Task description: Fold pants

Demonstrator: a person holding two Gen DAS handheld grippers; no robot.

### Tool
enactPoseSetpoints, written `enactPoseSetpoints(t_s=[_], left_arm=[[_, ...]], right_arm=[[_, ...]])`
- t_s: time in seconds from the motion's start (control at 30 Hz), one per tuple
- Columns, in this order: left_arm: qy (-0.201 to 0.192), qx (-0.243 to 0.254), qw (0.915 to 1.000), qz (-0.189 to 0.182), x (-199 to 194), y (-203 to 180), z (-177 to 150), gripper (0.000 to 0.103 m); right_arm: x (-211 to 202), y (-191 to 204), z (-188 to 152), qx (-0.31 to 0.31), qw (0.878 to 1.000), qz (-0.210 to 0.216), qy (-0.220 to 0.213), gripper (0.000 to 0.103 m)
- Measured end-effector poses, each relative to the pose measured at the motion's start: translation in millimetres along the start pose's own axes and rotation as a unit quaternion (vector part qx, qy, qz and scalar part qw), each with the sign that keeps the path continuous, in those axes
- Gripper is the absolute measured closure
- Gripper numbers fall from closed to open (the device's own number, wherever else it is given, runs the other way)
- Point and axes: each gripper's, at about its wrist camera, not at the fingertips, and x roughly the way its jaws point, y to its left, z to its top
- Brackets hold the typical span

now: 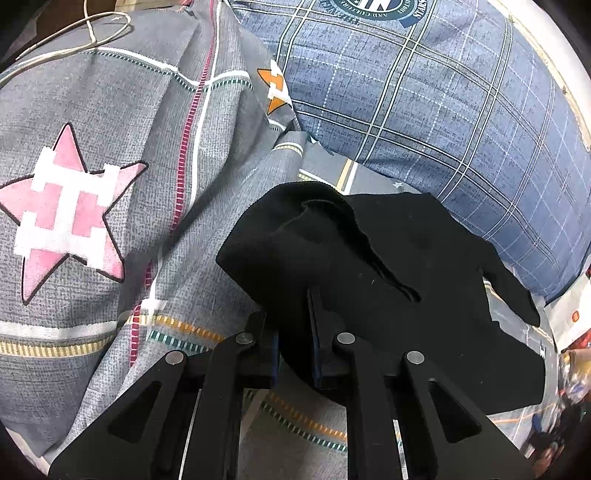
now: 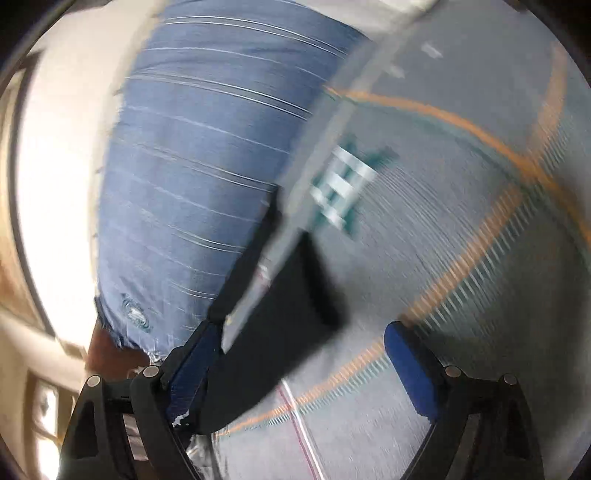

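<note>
The black pants [image 1: 406, 277] lie bunched on a grey patterned bedspread [image 1: 110, 92], one folded edge raised toward the camera. My left gripper [image 1: 291, 306] is shut on that raised fold, with black cloth pinched between its pads. The right wrist view is blurred. In it my right gripper [image 2: 303, 328] stands wide open, its blue pads [image 2: 413, 369] far apart. A flat piece of the black pants [image 2: 280, 354] lies on the bedspread between the fingers, close to the left one, and the pads do not press on it.
A blue plaid pillow [image 1: 443, 110] rests just beyond the pants and fills the left of the right wrist view [image 2: 203, 166]. A thin white cable [image 1: 88, 33] loops at the far left. A pink star [image 1: 70, 214] is printed on the bedspread.
</note>
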Motion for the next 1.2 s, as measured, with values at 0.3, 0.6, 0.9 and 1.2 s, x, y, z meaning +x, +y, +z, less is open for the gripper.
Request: enactPoseSetpoints(t_s=[0.3,0.6,0.9,1.2], left_arm=[[0.006,0.002,1.0,0.0,3.9,-0.4,-0.1,0.091],[0.02,0.004,0.9998,0.006,7.3,0.5,1.2,0.091],[0.037,-0.051,0.9979,-0.014,-32.4,20.7,-15.0,0.097],[0.037,-0.077,0.9963,-0.004,-73.6,61.6,-29.2,0.097]], right_arm=[[26.4,10.0,7.2,-0.02,0.999,0.029,0.029,0.037],[48.8,2.6,5.6,0.015,0.999,0.023,0.032,0.088],[15.6,22.5,-4.8,-0.046,0.999,0.014,-0.003,0.099],[13.5,19.6,-26.7,-0.074,0.995,-0.01,0.068,0.099]])
